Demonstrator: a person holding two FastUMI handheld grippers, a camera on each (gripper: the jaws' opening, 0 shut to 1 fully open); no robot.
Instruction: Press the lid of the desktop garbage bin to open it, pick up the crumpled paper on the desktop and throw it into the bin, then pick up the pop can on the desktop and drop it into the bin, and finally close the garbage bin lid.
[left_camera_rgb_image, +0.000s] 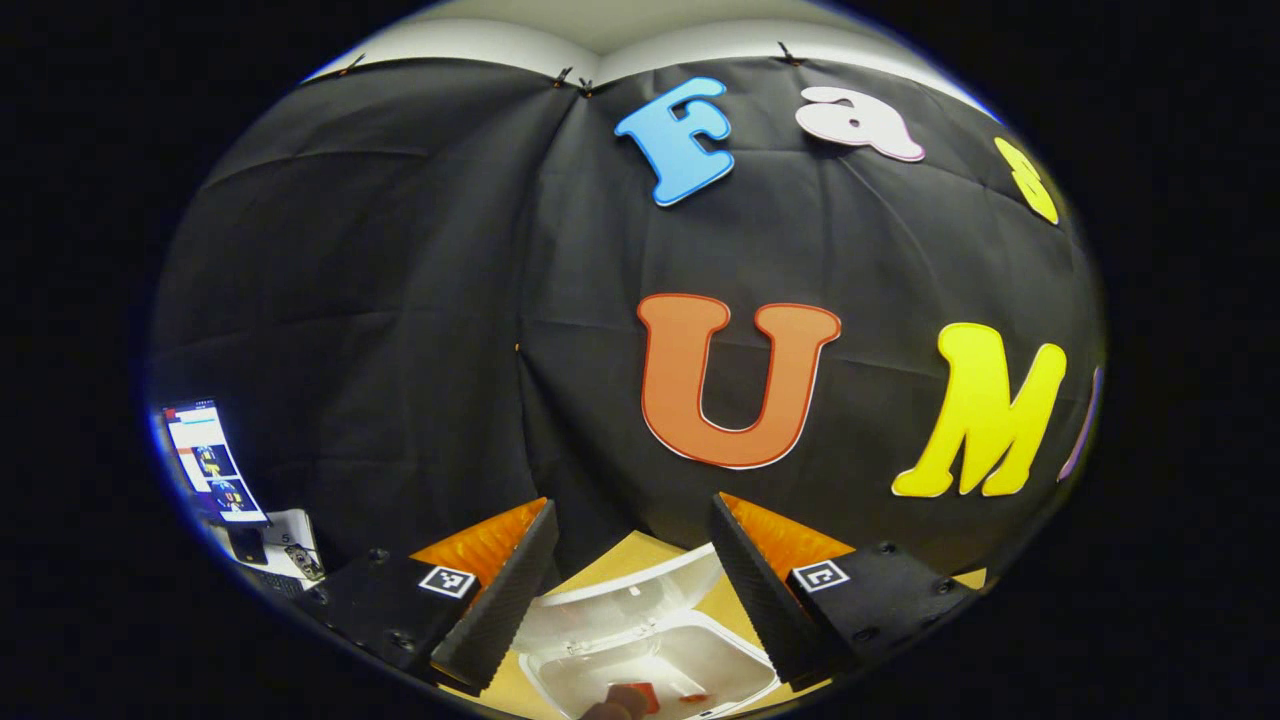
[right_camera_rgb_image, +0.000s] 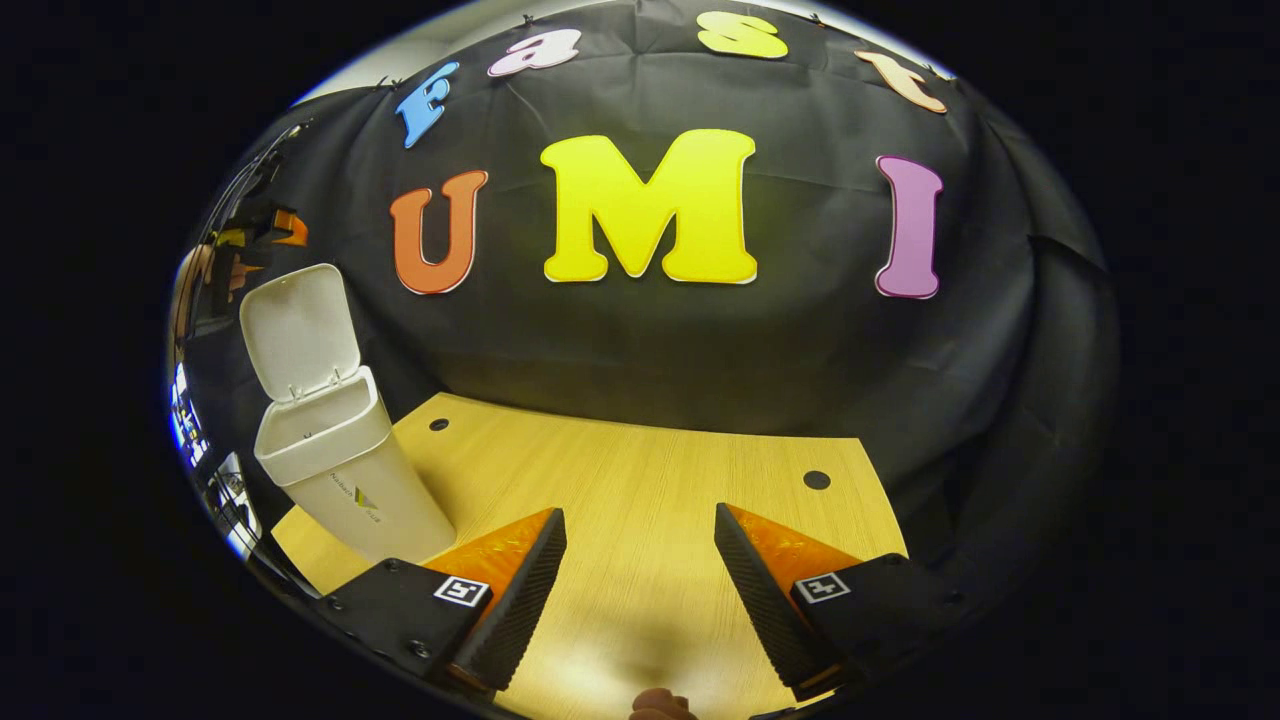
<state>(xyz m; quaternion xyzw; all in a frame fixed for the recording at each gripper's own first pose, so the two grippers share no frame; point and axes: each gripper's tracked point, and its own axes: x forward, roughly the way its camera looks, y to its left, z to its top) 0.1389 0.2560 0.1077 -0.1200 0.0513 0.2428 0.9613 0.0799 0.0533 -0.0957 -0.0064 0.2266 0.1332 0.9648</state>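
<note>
The left gripper (left_camera_rgb_image: 632, 590) is gaping wide above the open bin (left_camera_rgb_image: 650, 660) at bottom centre; the right gripper (right_camera_rgb_image: 640, 590) is spreading wide over the table (right_camera_rgb_image: 650, 480), the bin standing at left, lid (right_camera_rgb_image: 300, 330) up.

White desktop garbage bin (right_camera_rgb_image: 345, 470) standing open on the wooden desktop (right_camera_rgb_image: 650, 500), with something red lying inside it.

In the right gripper view the bin is standing upright near the desktop's left edge, a tall white plastic box tapering slightly toward its base and carrying a small mark on its front wall. Its lid (right_camera_rgb_image: 298, 330) is hinging up from the bin's back rim and standing nearly vertical, its pale inner face showing. In the left gripper view the bin (left_camera_rgb_image: 655, 660) is lying directly below, mouth open, the lid (left_camera_rgb_image: 625, 595) tilting away behind the bin's far rim; a red thing (left_camera_rgb_image: 645, 695), perhaps the pop can, is sitting on the bin's floor, too cut off to tell.
</note>
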